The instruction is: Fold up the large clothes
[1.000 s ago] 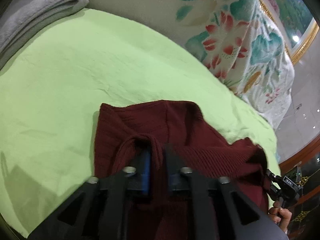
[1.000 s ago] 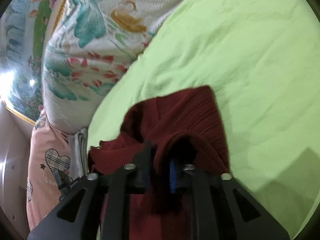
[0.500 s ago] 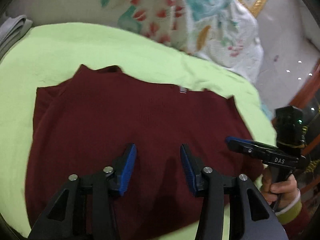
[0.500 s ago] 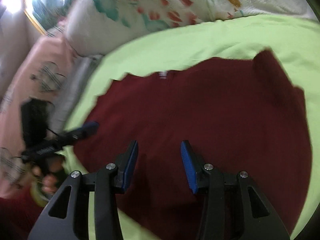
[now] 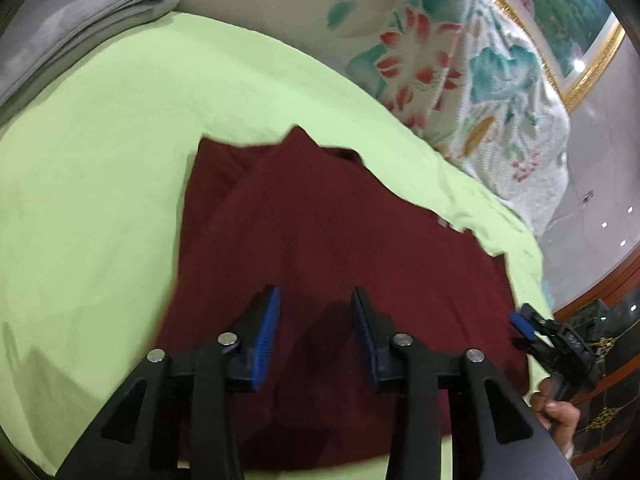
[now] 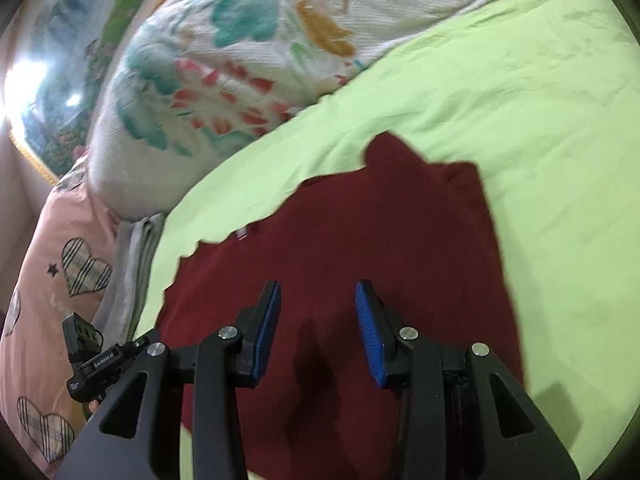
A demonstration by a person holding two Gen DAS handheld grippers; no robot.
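So the dark red sweater [image 5: 328,248] is lying flat, folded over, on the lime green sheet [image 5: 100,152], floral blanket [image 5: 460,64] bunched up behind it. Left gripper [image 5: 316,320] hangs over it spread apart, nothing pinched. Right gripper [image 6: 318,316] is empty too, its jaws closing a bit.
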